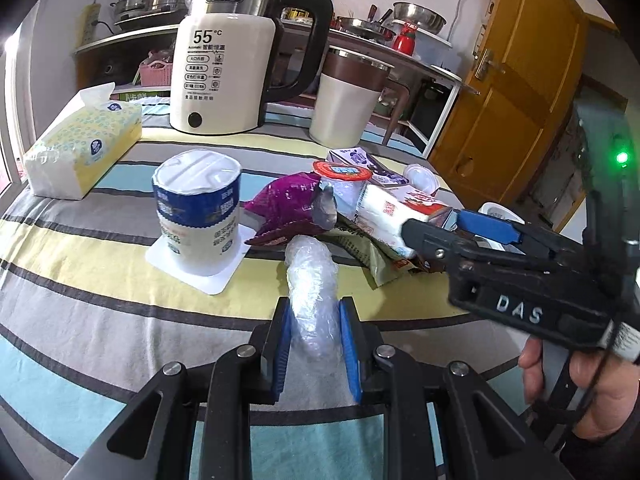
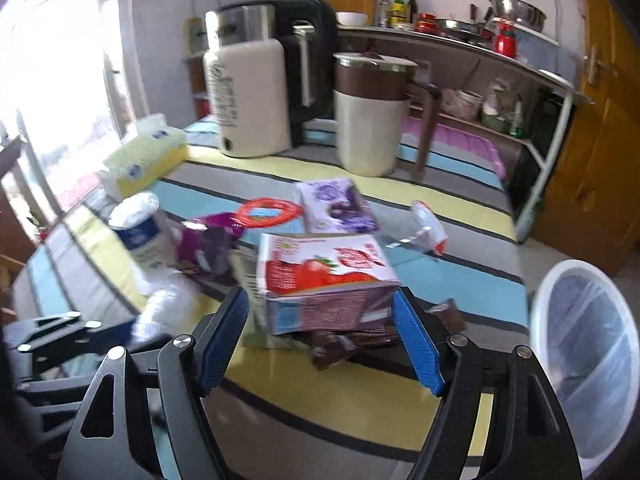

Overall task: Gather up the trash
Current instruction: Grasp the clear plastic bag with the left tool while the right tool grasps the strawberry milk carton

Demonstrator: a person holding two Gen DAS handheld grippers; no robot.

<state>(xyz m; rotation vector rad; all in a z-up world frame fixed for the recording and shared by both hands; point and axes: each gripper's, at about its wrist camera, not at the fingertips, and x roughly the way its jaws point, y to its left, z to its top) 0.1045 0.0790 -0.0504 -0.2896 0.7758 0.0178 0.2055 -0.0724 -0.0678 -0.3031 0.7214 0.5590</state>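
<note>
Two pieces of trash are in the fingers at once. The left gripper [image 1: 314, 344] has its blue ribbed pads pressed against a crumpled clear plastic wrap [image 1: 310, 300], a soft, wrinkled tube lying on the striped cloth of the surface [image 1: 100, 288]. The right gripper [image 2: 320, 344] clamps a rectangular strawberry milk carton [image 2: 324, 280], glossy card printed in red and white, with small print on its end too blurred to read.

Beside them lies the rest of the pile: a shiny purple foil wrapper [image 1: 282, 208], an olive-green packet [image 1: 370, 252] partly buried under the carton, a purple grape drink carton [image 2: 338, 206], a cup with a red-rimmed foil lid [image 1: 342, 172], and a brown wrapper [image 2: 352, 340] half hidden beneath the held carton. An upside-down white yogurt cup [image 1: 198, 216] with a blue band stands on its square flange, near the pile. A round white bin [image 2: 588, 356] with a clear liner sits off the surface's right edge, cut off by the frame.

Farther back stand a cream electric kettle [image 1: 228, 64] marked "55°C" with Chinese text, a cream-and-brown jug [image 1: 348, 100], and a yellow soft-pack of tissues [image 1: 84, 144]. The right device's body reads "DAS".
</note>
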